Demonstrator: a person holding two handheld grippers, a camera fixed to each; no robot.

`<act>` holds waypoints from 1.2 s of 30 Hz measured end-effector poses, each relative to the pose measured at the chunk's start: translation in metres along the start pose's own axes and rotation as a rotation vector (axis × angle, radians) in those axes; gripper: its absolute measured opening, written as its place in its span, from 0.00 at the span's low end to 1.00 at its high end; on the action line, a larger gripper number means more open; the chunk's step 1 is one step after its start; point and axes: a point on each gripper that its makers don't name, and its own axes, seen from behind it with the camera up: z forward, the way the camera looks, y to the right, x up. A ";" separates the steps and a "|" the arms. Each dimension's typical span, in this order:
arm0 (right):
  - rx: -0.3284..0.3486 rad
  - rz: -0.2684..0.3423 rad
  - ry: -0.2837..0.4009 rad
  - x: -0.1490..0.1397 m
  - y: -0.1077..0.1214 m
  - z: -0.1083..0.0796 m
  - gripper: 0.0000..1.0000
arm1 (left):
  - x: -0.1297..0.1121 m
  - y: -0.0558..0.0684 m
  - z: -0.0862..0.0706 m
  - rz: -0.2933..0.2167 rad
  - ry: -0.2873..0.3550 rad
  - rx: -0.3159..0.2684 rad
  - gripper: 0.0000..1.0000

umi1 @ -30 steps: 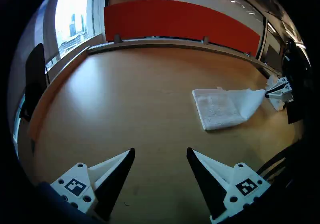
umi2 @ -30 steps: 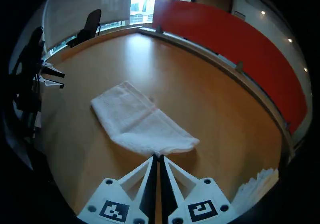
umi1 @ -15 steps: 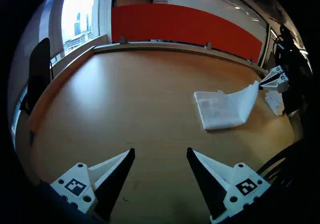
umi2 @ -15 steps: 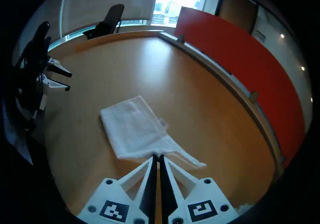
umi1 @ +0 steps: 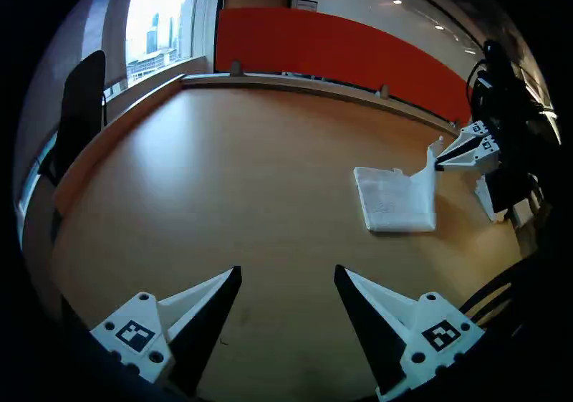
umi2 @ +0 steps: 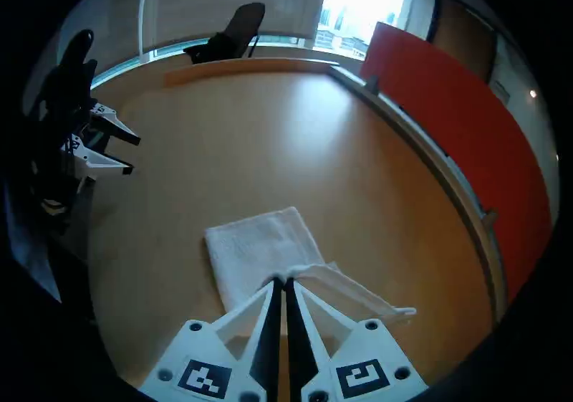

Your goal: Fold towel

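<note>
The white towel (umi2: 258, 255) lies folded on the wooden counter (umi2: 236, 151), one edge raised and pinched in the fingers of the right gripper (umi2: 284, 287). The left gripper (umi1: 286, 273), fingers wide apart, hovers well apart from it.

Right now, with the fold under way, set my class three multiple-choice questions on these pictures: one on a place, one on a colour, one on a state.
1. Place: in the left gripper view, where does the towel lie on the table?
A. between that gripper's fingers
B. at the far left, by the window
C. off to the right, well ahead

2. Colour: the panel behind the table is
A. red
B. blue
C. green

3. State: the right gripper is
A. open above the towel
B. shut on a raised towel edge
C. lying on bare wood

Answers:
1 C, the towel sits right of centre, apart from the open left gripper.
2 A, the panel shows bright red.
3 B, its fingers meet on the edge, which stands up off the rest.
</note>
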 end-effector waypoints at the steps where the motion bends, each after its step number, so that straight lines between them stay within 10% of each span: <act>1: 0.011 -0.004 -0.001 0.002 -0.004 0.005 0.04 | -0.001 -0.001 -0.001 -0.002 0.000 0.002 0.96; 14: 0.134 -0.015 -0.047 0.004 -0.051 0.075 0.04 | -0.013 -0.012 -0.011 -0.029 -0.010 0.028 0.96; 24: 0.142 0.006 -0.061 -0.002 -0.054 0.082 0.09 | -0.015 -0.014 -0.011 -0.029 -0.017 0.027 0.96; 36: 0.139 0.028 -0.049 -0.004 -0.055 0.071 0.75 | -0.013 -0.013 -0.010 -0.019 -0.020 0.025 0.96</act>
